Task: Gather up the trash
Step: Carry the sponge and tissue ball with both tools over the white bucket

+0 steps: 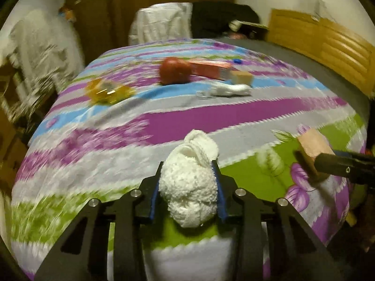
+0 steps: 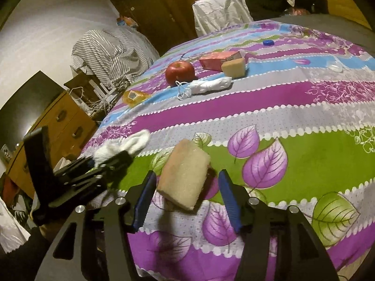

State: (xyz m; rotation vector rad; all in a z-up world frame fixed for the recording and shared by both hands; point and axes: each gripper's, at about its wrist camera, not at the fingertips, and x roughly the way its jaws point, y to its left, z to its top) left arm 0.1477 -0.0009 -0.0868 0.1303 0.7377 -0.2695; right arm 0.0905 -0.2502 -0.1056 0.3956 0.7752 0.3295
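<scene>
Left gripper (image 1: pixel 189 182): bottom centre of left wrist view, jaws pinching a white fluffy sock (image 1: pixel 191 187) from both sides; blue pads pressed into the fabric. Seen from the right wrist view it's at lower left (image 2: pixel 110 161), sock (image 2: pixel 124 146) sticking out toward frame centre.
Right gripper (image 2: pixel 187 195): bottom centre of right wrist view, jaws spread, blue fingers (image 2: pixel 228 196) standing clear of the sponge on the right side.
Sponge (image 2: pixel 184 175): pale block w/ pinkish upper face, tilted, sits between the right jaws w/o being squeezed; can't tell if the left pad touches it. In left wrist view it's at mid right (image 1: pixel 313 148), at the tip of the dark right gripper.
Bed cover (image 2: pixel 304 164): striped purple, green, blue, grey w/ leaf print; carries everything.
Apple (image 2: pixel 180 73): red, upper centre of right view; blurred in left view (image 1: pixel 174 70).
Red carton (image 2: pixel 219 61): lying flat, just right of apple, behind a tan wedge-shaped block (image 2: pixel 234 68) that touches it.
White rolled cloth (image 2: pixel 211 85): w/ string loops, in front of apple, near it.
Yellow wrapper (image 2: pixel 134 97): left edge of bed, well apart from apple.
Blue cap (image 2: pixel 268 42): far up the bed, upper right of centre.
Striped fabric (image 2: pixel 107 53): heaped beside bed, upper left.
Wooden drawers (image 2: pixel 58 126): left edge of frame.
</scene>
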